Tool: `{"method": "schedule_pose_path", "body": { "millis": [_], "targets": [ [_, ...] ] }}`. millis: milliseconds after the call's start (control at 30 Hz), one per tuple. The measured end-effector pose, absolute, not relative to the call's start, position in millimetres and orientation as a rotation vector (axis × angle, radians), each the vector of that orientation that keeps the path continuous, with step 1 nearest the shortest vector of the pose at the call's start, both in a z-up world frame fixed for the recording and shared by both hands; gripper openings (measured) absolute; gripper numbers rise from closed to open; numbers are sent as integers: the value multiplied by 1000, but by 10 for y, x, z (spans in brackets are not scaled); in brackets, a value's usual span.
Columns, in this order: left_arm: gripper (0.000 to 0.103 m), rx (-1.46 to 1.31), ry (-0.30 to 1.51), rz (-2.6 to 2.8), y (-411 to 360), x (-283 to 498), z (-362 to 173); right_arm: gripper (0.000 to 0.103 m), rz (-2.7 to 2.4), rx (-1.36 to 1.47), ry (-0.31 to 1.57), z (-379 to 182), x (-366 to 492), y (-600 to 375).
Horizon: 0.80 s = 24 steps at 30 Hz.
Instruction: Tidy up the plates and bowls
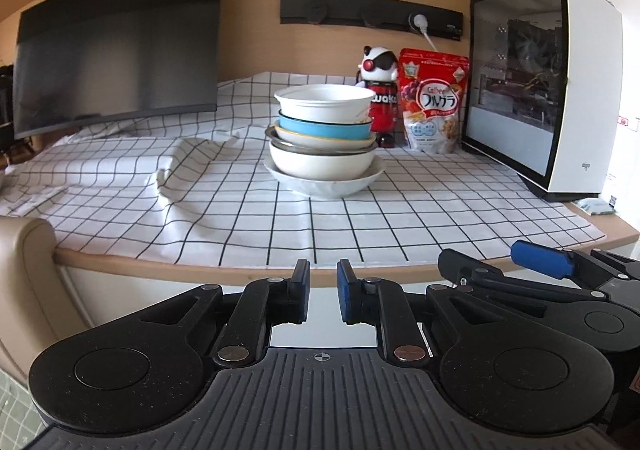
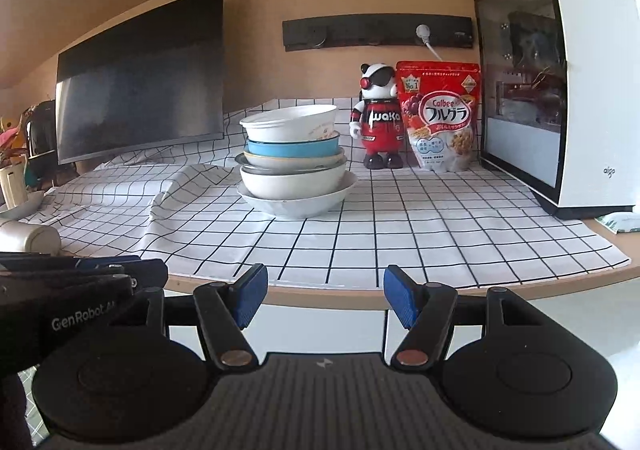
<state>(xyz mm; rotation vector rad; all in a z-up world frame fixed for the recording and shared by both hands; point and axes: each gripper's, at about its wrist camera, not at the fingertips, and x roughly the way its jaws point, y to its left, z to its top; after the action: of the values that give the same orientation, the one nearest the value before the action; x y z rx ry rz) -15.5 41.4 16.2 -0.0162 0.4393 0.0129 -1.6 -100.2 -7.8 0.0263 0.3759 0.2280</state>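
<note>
A stack of bowls and plates (image 1: 325,137) is standing on the counter (image 1: 360,274), on a checked cloth (image 1: 224,209), in front of a red figurine (image 1: 380,97) and a cereal bag (image 1: 434,101). From the bottom up, a shallow white plate (image 1: 326,185), a white bowl (image 1: 322,163), a metal dish (image 1: 280,139), a blue-sided bowl (image 1: 324,125) and a white top bowl (image 1: 323,101) are being carried one inside another.

The left claw (image 1: 323,296) is being held off the counter's front edge, well apart from the stack, with its jaws drawn in to a narrow gap and nothing between them. The right claw (image 2: 323,300) is being held likewise short of the edge, its jaws standing about half open and empty.

Hazards judged from this position:

- The stack is leaning: in the right wrist view the top bowl is being seen tilted. If one rim is pushed sideways, the upper pieces are likely to slide off.
- The cloth is lying rumpled (image 2: 176,189) just left of the stack. If the bottom plate is dragged rather than lifted, the cloth is likely to be pulled along and the whole stack upset.
- The left claw, being nearly closed, cannot take a rim until it is reopened; an approach in this state is likely to knock the stack.
- The figurine and bag are standing close behind. An overshoot is likely to topple them.
- The two claws are being held side by side, so a collision between them is possible on a shared approach.
</note>
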Motion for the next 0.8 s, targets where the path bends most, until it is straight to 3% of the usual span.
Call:
{"method": "schedule_pose_path", "body": {
  "millis": [800],
  "targets": [
    [18, -33, 430, 13, 383, -198, 180, 65, 237, 22, 359, -49, -74, -1050]
  ]
}}
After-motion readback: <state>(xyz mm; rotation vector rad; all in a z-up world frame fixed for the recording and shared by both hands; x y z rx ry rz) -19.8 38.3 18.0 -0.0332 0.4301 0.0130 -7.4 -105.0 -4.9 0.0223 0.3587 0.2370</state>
